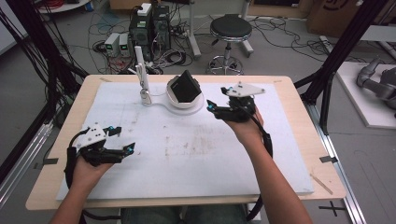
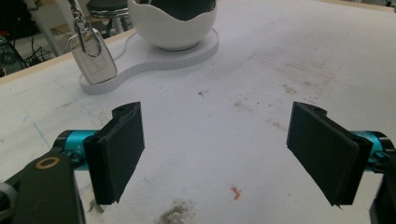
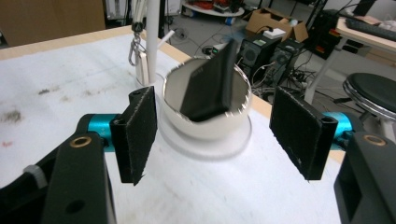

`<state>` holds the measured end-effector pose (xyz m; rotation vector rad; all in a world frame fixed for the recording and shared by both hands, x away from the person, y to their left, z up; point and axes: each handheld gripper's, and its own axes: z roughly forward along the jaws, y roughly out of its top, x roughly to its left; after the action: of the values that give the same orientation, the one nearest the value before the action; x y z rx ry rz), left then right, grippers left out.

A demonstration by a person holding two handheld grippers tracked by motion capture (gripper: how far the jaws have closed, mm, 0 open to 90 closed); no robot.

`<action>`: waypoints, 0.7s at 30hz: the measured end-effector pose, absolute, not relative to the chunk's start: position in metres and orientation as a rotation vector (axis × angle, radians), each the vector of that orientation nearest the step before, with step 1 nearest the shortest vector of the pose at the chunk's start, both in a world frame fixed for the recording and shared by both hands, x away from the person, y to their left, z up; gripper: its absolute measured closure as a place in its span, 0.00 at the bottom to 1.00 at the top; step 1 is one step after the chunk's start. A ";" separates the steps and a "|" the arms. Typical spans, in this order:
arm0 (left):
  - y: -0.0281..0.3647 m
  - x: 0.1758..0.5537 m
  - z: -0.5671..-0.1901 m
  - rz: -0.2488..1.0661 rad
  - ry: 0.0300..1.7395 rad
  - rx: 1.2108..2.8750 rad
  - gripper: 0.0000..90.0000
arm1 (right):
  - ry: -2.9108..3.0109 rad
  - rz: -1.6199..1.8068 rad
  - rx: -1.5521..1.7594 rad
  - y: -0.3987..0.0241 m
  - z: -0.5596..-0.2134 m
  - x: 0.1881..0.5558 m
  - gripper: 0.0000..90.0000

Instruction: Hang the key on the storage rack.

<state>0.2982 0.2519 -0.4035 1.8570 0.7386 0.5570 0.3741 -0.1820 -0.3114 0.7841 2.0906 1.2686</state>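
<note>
A white bowl (image 1: 185, 100) with a jagged, eggshell-like rim stands on a white base (image 1: 161, 105) at the back of the mat. A flat black object (image 1: 187, 86) leans inside it. From a white post (image 1: 139, 65) on the same base a white key fob (image 1: 146, 96) hangs by a clip. My right gripper (image 1: 216, 98) is open just right of the bowl. In the right gripper view the bowl (image 3: 205, 128) and the black object (image 3: 210, 86) lie beyond its empty jaws. My left gripper (image 1: 125, 139) rests open and empty at the mat's left, with the key fob (image 2: 95, 63) ahead of it.
A stained white mat (image 1: 187, 154) covers most of the wooden table (image 1: 299, 107). Behind the table stand a black stool (image 1: 230, 30) and computer towers (image 1: 149, 28) among loose cables. Black frame posts (image 1: 343, 42) rise at both sides.
</note>
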 end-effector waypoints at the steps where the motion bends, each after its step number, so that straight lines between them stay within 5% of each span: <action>1: 0.251 0.298 -0.404 0.555 0.740 1.854 0.21 | 2.089 1.266 0.804 -0.189 -0.315 0.370 0.36; 21: 0.250 0.304 -0.408 0.539 0.734 1.854 0.21 | 2.070 1.242 1.013 -0.247 -0.403 0.327 0.24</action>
<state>0.3037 0.2501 -0.4083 1.8541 0.7335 0.5392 0.3268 -0.2467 -0.4030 1.0130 2.0704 1.2417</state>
